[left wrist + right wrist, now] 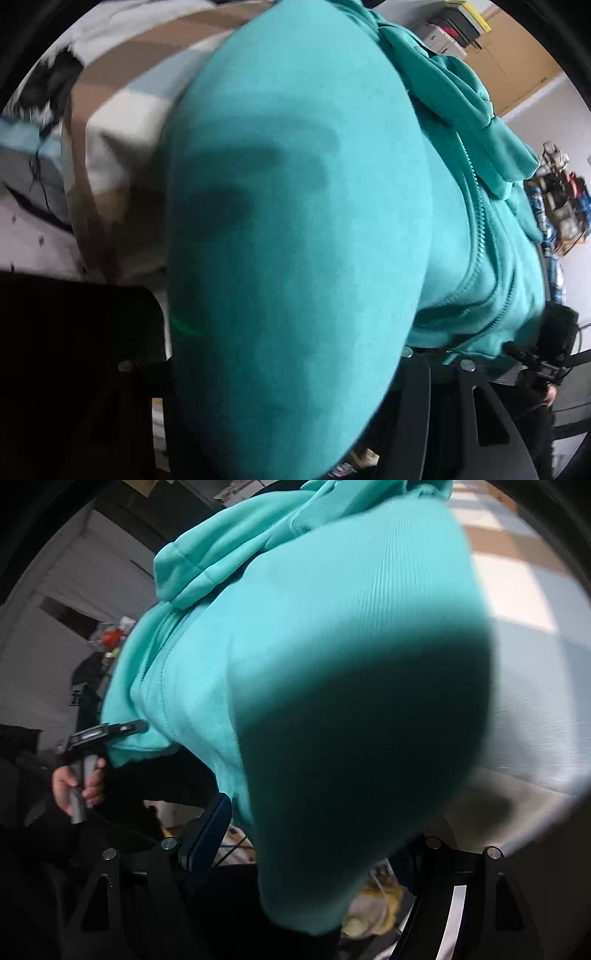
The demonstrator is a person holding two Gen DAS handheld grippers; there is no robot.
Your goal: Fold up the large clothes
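Note:
A large teal zip hoodie [295,221] fills the left wrist view, its hood [443,81] bunched at the top and its zipper [476,206] running down the right side. My left gripper [284,332] stands open, with a thick fold of the hoodie hanging between its spread black fingers. In the right wrist view the hoodie [332,646] hangs the same way. My right gripper [325,819] is open too: its blue-padded left finger [207,834] stands apart from the cloth. Each view shows the other gripper [543,365] [103,734] in a hand at the hoodie's hem.
Under the hoodie lies a bed with a brown, white and pale blue striped cover [122,110] [517,590]. A tan cabinet [517,62] and a cluttered rack [561,192] stand beyond. A white wall and door [55,609] are at the left, a yellowish bundle [373,904] below.

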